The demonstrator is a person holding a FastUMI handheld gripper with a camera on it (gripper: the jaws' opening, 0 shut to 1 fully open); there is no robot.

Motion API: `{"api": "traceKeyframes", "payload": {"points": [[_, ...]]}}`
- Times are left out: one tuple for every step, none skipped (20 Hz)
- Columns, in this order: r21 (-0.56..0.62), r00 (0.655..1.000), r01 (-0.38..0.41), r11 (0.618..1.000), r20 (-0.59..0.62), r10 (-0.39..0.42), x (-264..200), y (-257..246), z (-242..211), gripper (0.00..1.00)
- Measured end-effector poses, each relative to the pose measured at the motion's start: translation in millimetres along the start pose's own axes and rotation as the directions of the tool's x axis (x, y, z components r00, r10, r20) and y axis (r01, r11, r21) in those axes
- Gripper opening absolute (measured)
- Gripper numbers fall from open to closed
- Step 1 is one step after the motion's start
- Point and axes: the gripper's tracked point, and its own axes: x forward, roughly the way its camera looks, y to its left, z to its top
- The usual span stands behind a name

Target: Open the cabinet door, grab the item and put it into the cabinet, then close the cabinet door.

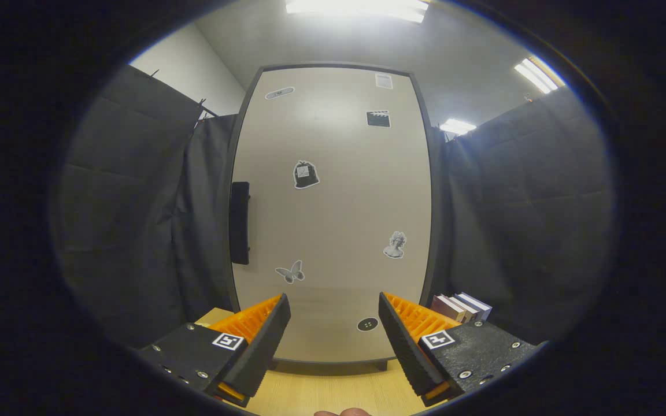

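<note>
Dead ahead at 12 o'clock I see the closed cabinet door (pixel 333 214) standing on the wooden table (pixel 333 393), its dark handle (pixel 240 222) at 9 o'clock, books (pixel 461 307) at 4 o'clock beside it, and my gripper (pixel 333 335) spread wide, holding nothing.

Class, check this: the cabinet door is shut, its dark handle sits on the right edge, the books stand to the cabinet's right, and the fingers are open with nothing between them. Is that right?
One detail is wrong. In the gripper view the handle sits on the left edge of the cabinet door, not the right. The rest holds: the door is shut, the books stand to its right, and the gripper has its fingers open, holding nothing.
</note>
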Motion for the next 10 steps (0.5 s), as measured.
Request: {"api": "traceKeyframes", "payload": {"points": [[-0.001,1.0,-0.005,1.0,0.001,0.005,0.5,2.0,1.6,0.95],[-0.003,1.0,-0.009,1.0,0.003,0.009,1.6,3.6,3.0,0.95],[-0.006,1.0,-0.014,1.0,0.005,0.014,3.0,6.1,5.3,0.95],[-0.01,1.0,-0.02,1.0,0.008,0.02,5.8,8.0,7.2,0.95],[-0.013,1.0,-0.027,1.0,0.01,0.027,8.6,11.2,10.1,0.95],[-0.015,0.999,-0.037,0.999,0.012,0.037,12.4,14.5,11.9,0.95],[-0.016,0.999,-0.046,0.999,0.013,0.047,16.7,18.0,15.1,0.95],[-0.018,0.998,-0.056,0.998,0.014,0.056,20.8,21.3,19.6,0.95],[-0.02,0.998,-0.066,0.998,0.017,0.066,24.5,25.9,22.8,0.95],[-0.02,0.997,-0.077,0.997,0.017,0.077,28.6,31.6,24.4,0.95]]}}
